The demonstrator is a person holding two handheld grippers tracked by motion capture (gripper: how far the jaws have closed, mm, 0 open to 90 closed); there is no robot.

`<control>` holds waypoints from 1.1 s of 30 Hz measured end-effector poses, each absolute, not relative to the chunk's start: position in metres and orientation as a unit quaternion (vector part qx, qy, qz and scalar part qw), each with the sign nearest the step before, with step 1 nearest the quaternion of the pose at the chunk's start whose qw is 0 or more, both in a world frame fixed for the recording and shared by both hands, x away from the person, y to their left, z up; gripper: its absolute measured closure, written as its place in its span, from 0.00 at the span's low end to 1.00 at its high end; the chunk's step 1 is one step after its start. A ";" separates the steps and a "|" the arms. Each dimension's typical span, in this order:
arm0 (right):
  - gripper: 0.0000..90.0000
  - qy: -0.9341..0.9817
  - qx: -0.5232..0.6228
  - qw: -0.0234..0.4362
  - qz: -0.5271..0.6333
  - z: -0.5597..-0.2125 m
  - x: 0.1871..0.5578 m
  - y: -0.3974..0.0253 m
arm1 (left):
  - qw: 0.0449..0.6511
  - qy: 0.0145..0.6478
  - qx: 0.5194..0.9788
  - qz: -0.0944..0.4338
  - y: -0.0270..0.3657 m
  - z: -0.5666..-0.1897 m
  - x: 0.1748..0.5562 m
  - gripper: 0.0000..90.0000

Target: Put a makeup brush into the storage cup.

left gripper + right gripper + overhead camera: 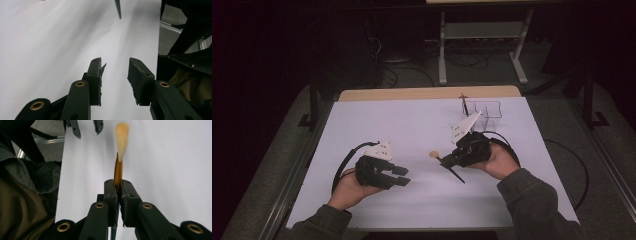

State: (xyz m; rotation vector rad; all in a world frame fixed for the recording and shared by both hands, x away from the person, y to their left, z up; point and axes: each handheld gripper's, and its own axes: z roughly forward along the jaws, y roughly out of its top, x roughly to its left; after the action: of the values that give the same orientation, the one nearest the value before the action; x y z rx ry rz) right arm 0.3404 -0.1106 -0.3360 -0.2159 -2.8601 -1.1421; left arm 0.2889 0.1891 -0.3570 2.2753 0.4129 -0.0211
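A brush (121, 143) with pale bristles, a gold ferrule and a dark handle is clamped in my right gripper (118, 187), bristles pointing away from the jaws. In the high view the right gripper (447, 159) is right of the table's middle; the brush head (433, 154) points left and the dark handle (457, 175) slants down to the right. My left gripper (403, 176) lies low at the left, open, with nothing between its fingers (96, 75). The brush handle's tip (118, 8) shows at the top of the left gripper view.
A clear compartmented holder (484, 109) stands at the table's back right with another brush (464, 103) upright in it. White sheet (412, 130) covers the table. Beyond the far edge stand a metal frame (482, 45) and cables on the floor.
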 end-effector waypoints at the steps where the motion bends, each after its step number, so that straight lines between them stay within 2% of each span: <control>1: 0.92 -0.925 -0.074 0.025 -0.371 -0.334 0.342 -0.113 | 0.404 0.169 0.899 -0.007 0.191 -0.359 0.289 0.69; 11: 0.92 -0.919 -0.098 0.016 -0.381 -0.326 0.356 -0.128 | 0.400 0.189 0.897 0.003 0.208 -0.368 0.288 0.65; 33: 0.92 -0.908 -0.141 0.000 -0.395 -0.310 0.387 -0.149 | 0.400 0.216 0.891 0.019 0.221 -0.382 0.283 0.55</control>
State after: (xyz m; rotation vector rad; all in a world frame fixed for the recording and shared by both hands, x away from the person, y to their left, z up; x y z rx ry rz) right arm 0.3868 -0.1492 -0.3103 -0.4421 -2.8518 -1.2414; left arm 0.2826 0.2209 -0.3824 2.2532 0.5475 0.0482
